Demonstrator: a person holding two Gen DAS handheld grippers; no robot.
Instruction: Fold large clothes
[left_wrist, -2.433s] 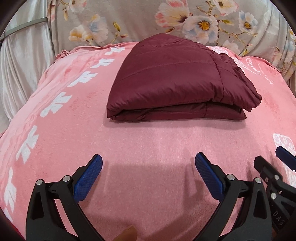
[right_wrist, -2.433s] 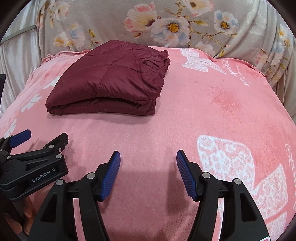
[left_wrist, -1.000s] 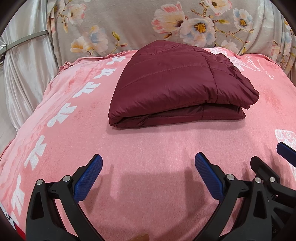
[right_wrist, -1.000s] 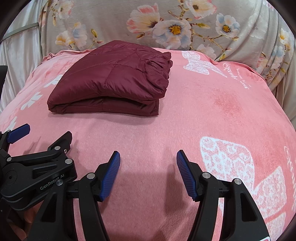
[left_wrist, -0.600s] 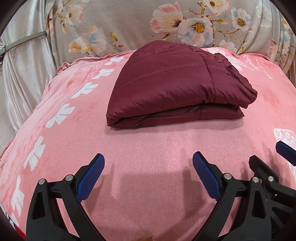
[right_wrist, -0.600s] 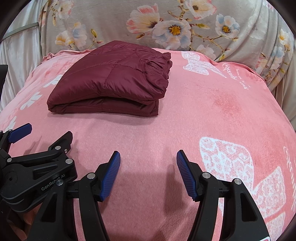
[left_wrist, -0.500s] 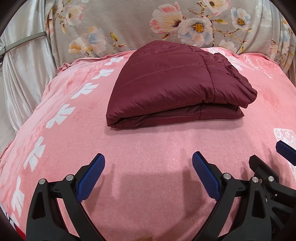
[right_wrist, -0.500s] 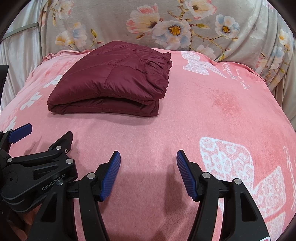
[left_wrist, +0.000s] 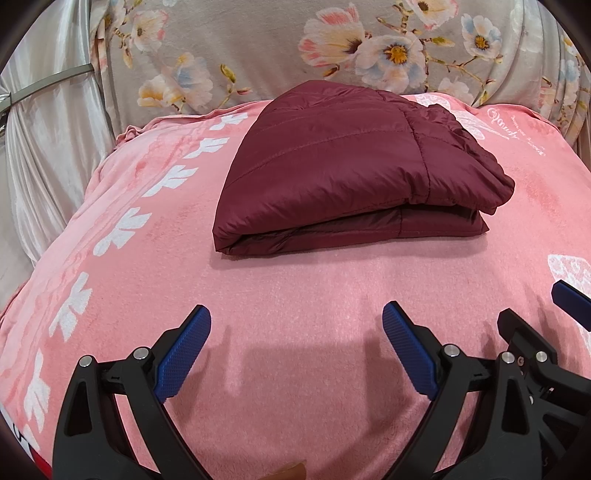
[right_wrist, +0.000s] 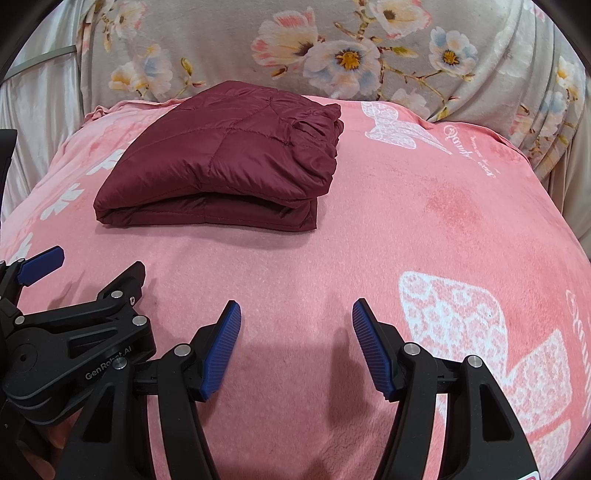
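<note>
A maroon quilted jacket (left_wrist: 354, 173) lies folded in a thick rectangle on the pink blanket (left_wrist: 295, 288), its folded edge towards me; it also shows in the right wrist view (right_wrist: 229, 162), at upper left. My left gripper (left_wrist: 296, 334) is open and empty, low over the blanket, well short of the jacket. My right gripper (right_wrist: 296, 328) is open and empty beside it, to the right of the jacket. Each gripper shows at the edge of the other's view.
The pink blanket (right_wrist: 424, 229) with white butterfly and leaf prints covers a bed. A floral grey cloth (left_wrist: 332, 48) hangs behind it. A silvery curtain (left_wrist: 48, 140) hangs at the left. The bed drops off at the left and right edges.
The jacket lies as before. Both grippers have stayed open and have drifted only slightly over the last second.
</note>
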